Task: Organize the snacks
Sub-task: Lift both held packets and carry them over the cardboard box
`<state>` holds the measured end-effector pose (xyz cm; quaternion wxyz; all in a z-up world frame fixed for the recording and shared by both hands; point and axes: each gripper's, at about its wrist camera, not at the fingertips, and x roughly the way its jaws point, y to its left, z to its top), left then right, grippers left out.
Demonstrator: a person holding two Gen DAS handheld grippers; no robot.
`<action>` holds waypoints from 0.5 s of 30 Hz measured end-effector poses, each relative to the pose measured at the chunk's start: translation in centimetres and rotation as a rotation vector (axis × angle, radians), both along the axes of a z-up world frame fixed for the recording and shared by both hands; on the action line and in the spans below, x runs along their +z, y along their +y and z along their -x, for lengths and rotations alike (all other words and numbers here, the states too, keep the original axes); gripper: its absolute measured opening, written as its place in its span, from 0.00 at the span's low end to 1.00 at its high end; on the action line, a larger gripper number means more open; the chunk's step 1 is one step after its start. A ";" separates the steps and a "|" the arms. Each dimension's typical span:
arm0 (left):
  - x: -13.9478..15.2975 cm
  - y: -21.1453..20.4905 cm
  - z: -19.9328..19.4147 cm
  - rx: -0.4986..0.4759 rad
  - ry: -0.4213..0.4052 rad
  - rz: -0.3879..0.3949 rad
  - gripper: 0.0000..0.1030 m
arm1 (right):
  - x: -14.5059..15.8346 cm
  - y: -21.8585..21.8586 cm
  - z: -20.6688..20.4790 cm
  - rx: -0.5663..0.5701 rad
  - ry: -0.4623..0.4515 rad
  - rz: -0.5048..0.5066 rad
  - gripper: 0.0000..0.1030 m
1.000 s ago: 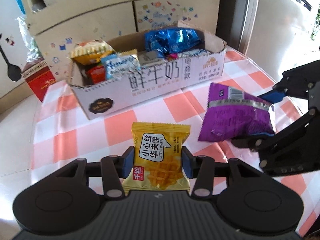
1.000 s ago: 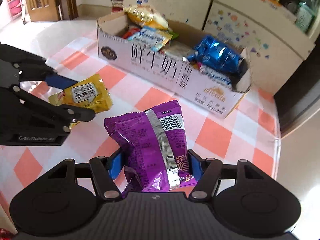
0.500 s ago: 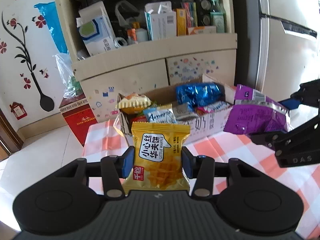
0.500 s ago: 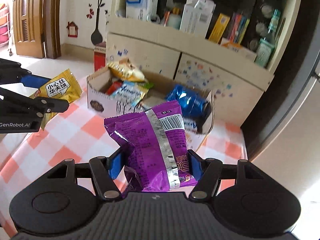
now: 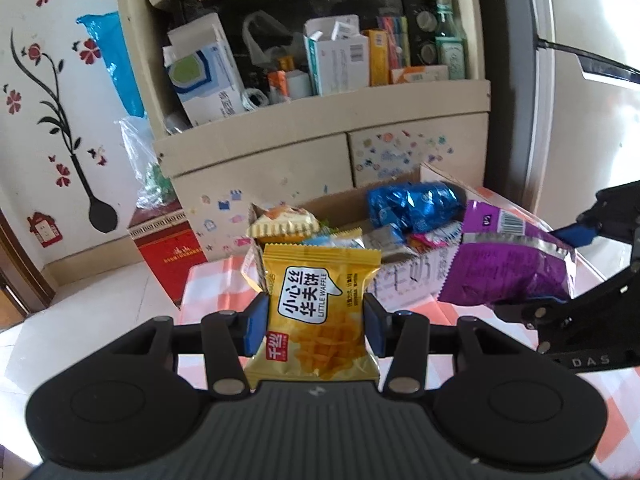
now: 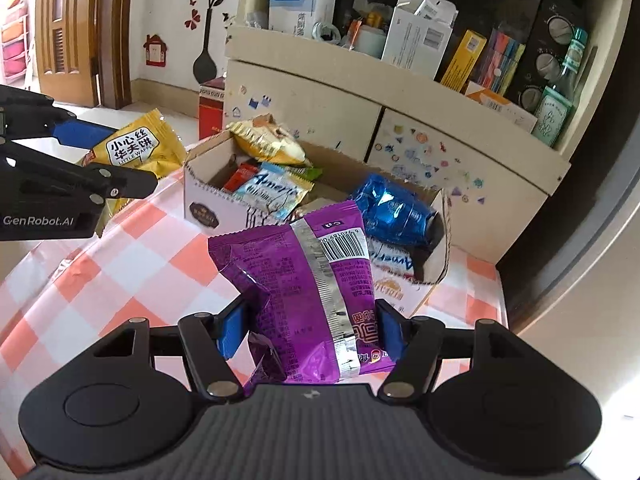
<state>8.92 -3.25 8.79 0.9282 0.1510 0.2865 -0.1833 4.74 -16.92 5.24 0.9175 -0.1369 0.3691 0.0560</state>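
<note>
My left gripper (image 5: 315, 330) is shut on a yellow waffle packet (image 5: 318, 308), held up off the table; from the right wrist view that same packet (image 6: 134, 148) shows at the left. My right gripper (image 6: 310, 330) is shut on a purple snack bag (image 6: 304, 280), which also appears at the right of the left wrist view as the purple bag (image 5: 504, 264). Ahead of both stands an open cardboard box (image 6: 204, 208) on the checked tablecloth (image 6: 120, 256). It holds a blue foil bag (image 6: 394, 210), a pale blue packet (image 6: 272, 192) and a yellow-white packet (image 6: 266, 142).
Behind the box stands a cream cabinet (image 6: 320, 100) with shelves full of cartons and bottles. A red carton (image 5: 168, 252) sits on the floor to the left. A grey fridge door (image 5: 580, 80) rises at the right, by the table's right edge.
Both grippers have risen and tipped up with their packets, so the box sits lower in view and the shelves above it show. Each grip is unchanged.
</note>
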 end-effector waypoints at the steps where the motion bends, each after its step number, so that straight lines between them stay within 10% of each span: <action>1: 0.1 -0.1 -0.2 0.005 -0.010 0.000 0.46 | 0.1 0.0 -0.2 -0.006 -0.006 -0.004 0.70; 15: 1.6 -0.6 -3.5 0.072 -0.093 0.031 0.46 | 1.0 0.5 -2.9 -0.036 -0.086 0.039 0.70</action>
